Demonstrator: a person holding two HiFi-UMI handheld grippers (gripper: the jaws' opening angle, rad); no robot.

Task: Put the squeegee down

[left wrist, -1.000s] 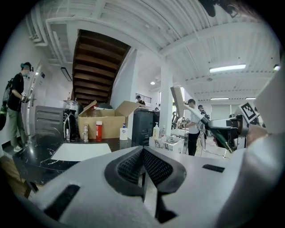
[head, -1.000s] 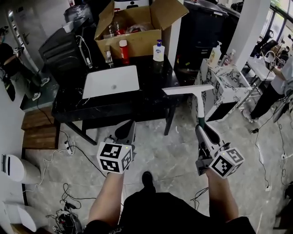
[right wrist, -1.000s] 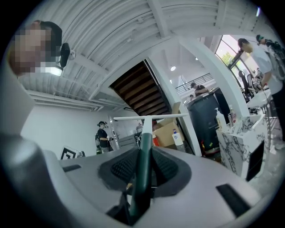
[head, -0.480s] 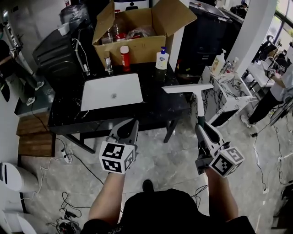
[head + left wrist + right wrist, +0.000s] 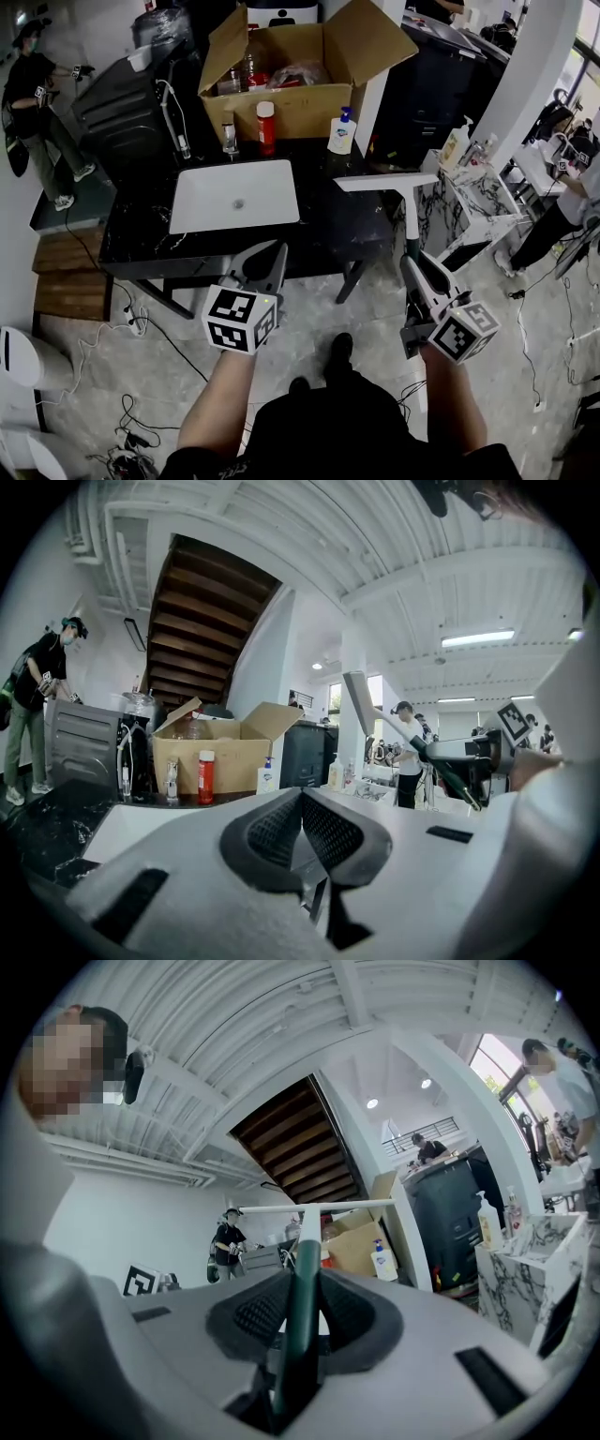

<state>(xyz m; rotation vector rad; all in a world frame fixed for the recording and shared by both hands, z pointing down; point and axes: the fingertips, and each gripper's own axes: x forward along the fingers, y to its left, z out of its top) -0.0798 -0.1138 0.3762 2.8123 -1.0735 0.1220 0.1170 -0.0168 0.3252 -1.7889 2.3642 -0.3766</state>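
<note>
The squeegee (image 5: 386, 183) has a white blade and a white stem ending in a dark green handle. My right gripper (image 5: 410, 260) is shut on that green handle and holds the tool upright, with the blade over the black table's (image 5: 323, 230) right edge. In the right gripper view the handle (image 5: 302, 1279) runs up between the pads to the blade (image 5: 314, 1207). My left gripper (image 5: 272, 251) hangs in front of the table's near edge, shut on nothing; in its own view the left gripper (image 5: 302, 801) shows its pads meeting, and the squeegee (image 5: 360, 692) appears at the right.
A white basin (image 5: 234, 195) lies on the table. Behind it stand a red bottle (image 5: 266, 127), a soap bottle (image 5: 342, 131) and an open cardboard box (image 5: 300, 94). A marble cabinet (image 5: 473, 192) stands to the right. Cables (image 5: 131, 412) lie on the floor at left, and a person (image 5: 37, 103) stands far left.
The table and box have slid down and closer in the head view as the wearer stepped forward. Both grippers keep their places; the squeegee stays held upright.
</note>
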